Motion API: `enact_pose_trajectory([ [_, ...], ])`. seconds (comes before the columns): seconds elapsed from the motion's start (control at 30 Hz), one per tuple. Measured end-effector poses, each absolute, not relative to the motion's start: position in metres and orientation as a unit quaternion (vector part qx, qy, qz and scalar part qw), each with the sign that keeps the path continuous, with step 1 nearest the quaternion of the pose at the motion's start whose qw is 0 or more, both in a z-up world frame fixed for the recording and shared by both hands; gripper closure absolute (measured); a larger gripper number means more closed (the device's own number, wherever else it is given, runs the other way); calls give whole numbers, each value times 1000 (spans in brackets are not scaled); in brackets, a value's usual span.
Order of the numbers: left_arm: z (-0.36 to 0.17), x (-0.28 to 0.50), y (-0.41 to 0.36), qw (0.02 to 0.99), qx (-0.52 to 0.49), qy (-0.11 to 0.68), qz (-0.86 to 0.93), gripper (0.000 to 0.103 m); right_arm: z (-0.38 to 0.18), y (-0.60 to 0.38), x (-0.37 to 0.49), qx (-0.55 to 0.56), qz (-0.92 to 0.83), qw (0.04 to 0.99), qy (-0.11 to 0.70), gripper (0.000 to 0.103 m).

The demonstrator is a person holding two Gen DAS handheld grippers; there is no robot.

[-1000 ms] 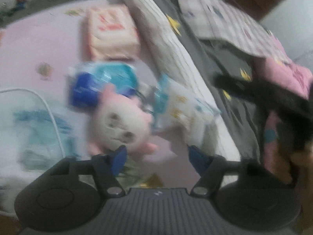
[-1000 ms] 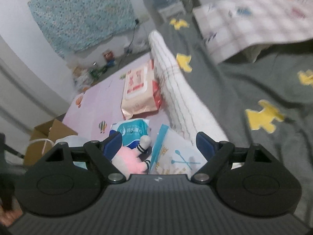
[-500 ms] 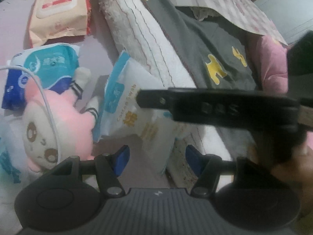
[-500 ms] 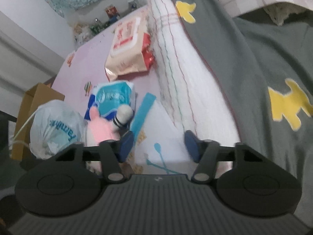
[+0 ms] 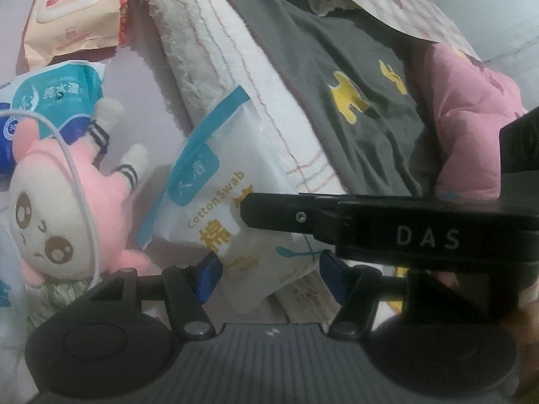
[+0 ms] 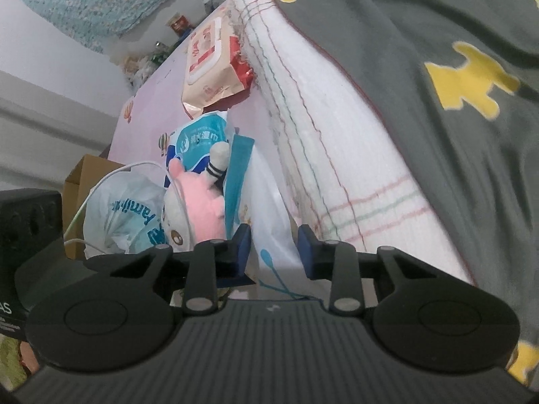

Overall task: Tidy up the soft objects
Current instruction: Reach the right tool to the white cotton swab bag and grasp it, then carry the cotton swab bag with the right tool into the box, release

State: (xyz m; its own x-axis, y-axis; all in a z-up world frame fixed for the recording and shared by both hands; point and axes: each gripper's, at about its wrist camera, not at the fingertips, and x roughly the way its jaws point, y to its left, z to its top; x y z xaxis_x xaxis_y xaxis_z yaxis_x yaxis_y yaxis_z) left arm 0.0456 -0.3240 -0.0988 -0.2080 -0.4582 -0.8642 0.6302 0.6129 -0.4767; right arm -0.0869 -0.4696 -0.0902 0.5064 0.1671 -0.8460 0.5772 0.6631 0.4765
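A white cotton-swab bag with blue trim (image 5: 229,181) leans against the white folded blanket (image 5: 219,50). My right gripper (image 6: 273,252) has its pads on both sides of the bag's lower end (image 6: 269,208); its black finger (image 5: 303,217) crosses the bag in the left wrist view. My left gripper (image 5: 267,274) is open with the bag's bottom corner between its blue pads. A pink plush doll (image 5: 67,208) lies left of the bag, also in the right wrist view (image 6: 198,202).
A blue wet-wipes pack (image 5: 57,97) and an orange wipes pack (image 5: 74,17) lie on the pink sheet. A white plastic bag (image 6: 124,215) and a cardboard box (image 6: 87,175) sit left. A grey quilt with yellow shapes (image 6: 454,67) lies right. A white cable (image 5: 81,185) crosses the doll.
Both grippers moved in on the cotton-swab bag. The right gripper's jaws narrowed around its lower end. The left gripper dropped closer, its pads now flanking the bag's corner.
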Motion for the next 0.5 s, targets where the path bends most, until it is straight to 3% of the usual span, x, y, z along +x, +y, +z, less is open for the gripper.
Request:
enact_pose_trajectory([
  [0.5, -32, 34, -284, 629, 61, 596, -497, 39, -24, -424, -118, 396, -180, 795, 423, 75],
])
